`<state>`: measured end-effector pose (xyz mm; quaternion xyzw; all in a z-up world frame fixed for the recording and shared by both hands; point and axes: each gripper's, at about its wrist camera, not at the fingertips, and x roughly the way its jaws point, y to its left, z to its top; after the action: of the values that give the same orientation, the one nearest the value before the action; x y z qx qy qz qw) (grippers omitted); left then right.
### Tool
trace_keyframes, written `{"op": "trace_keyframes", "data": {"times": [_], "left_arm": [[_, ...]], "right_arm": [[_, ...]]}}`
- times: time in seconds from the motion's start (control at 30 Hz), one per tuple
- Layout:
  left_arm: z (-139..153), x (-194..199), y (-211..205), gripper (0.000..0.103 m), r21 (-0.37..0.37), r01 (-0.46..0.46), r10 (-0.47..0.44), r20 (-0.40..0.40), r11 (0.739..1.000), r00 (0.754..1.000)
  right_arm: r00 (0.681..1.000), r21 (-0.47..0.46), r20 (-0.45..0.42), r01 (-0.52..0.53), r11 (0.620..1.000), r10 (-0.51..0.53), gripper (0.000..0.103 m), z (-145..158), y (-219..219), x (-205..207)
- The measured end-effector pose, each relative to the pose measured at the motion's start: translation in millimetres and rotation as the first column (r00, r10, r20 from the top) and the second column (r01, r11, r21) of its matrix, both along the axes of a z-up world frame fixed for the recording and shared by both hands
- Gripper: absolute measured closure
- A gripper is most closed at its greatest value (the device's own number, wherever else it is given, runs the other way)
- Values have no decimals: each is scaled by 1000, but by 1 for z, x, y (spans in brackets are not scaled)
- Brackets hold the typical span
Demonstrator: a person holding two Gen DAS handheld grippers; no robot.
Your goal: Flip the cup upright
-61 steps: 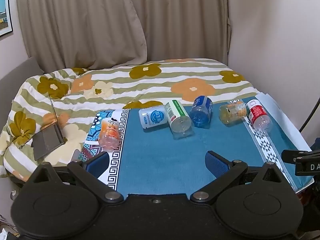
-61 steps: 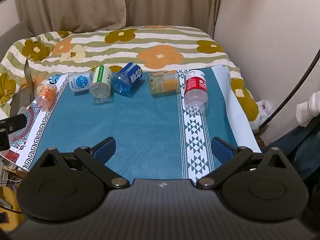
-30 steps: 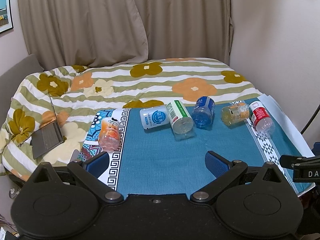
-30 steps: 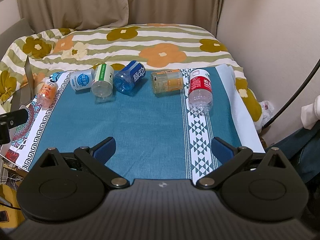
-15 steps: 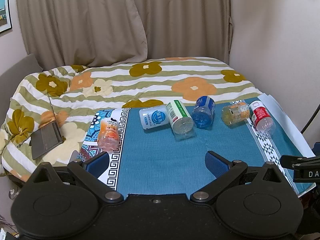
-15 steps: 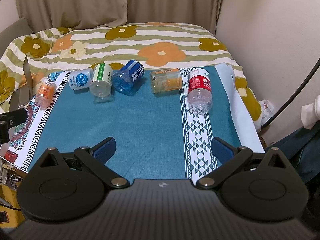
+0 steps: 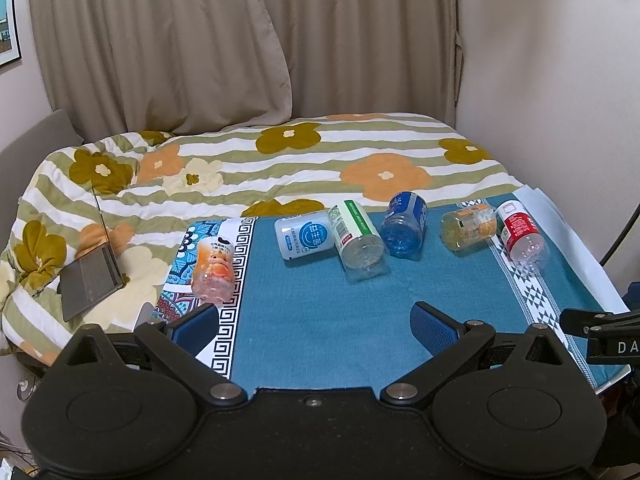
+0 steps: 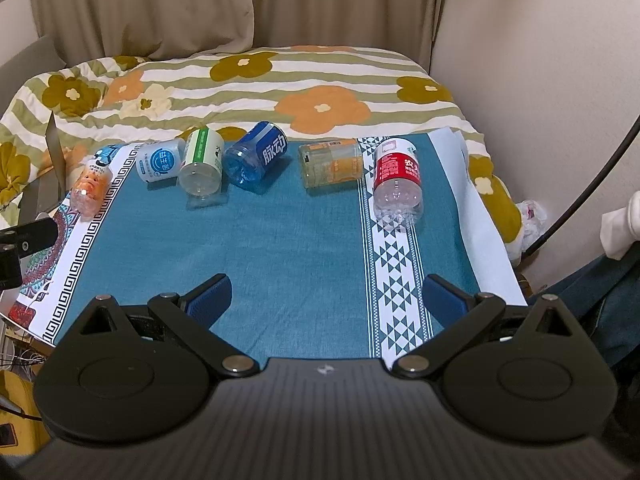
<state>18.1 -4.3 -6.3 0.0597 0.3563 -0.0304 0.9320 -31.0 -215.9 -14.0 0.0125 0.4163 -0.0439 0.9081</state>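
Observation:
Several cut-bottle cups lie on their sides in a row on the blue cloth [image 7: 320, 312]: orange-pink cup [image 7: 214, 266], white-and-blue cup [image 7: 306, 236], green-labelled cup [image 7: 358, 234], blue cup [image 7: 404, 220], yellow-orange cup [image 7: 468, 226], red-labelled cup [image 7: 522, 236]. In the right wrist view they show as orange-pink [image 8: 90, 188], white-and-blue [image 8: 160, 160], green [image 8: 202, 166], blue [image 8: 256, 156], yellow-orange [image 8: 332, 162] and red [image 8: 396, 182]. My left gripper [image 7: 316, 322] is open and empty, near the cloth's front edge. My right gripper [image 8: 326, 298] is open and empty, short of the cups.
A bed with a flowered striped quilt [image 7: 280, 160] lies behind the table. A laptop [image 7: 90, 276] rests on the quilt at left. Curtains [image 7: 240, 40] hang behind. A wall [image 8: 540, 60] and a black cable [image 8: 580, 200] are on the right.
Both views shifted slightly; the grippers stay open and the cups have not moved.

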Motion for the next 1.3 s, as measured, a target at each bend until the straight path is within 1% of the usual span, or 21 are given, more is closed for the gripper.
{"op": "trace_keyframes", "data": {"times": [0.67,0.93,1.07,1.2,1.3], "left_arm": [[4,-3,-2,0,6,0,0,6,1000,1000],[14,-2,-9,0,22,11,-11,41,1000,999],[17,3,-14,0,53,9,-14,79,999,997],[20,19,-17,0,109,26,-35,83,994,996],[23,39,-11,0,156,60,-73,83,986,994]], "right_arm": [[1000,1,10,-8,1000,8,0,5,0,-4],[999,10,20,-38,999,38,0,13,-12,-1],[997,12,35,-66,998,66,0,14,-21,8],[995,12,17,-101,995,101,0,7,-26,25],[994,-1,5,-110,994,110,0,4,-25,38]]}}
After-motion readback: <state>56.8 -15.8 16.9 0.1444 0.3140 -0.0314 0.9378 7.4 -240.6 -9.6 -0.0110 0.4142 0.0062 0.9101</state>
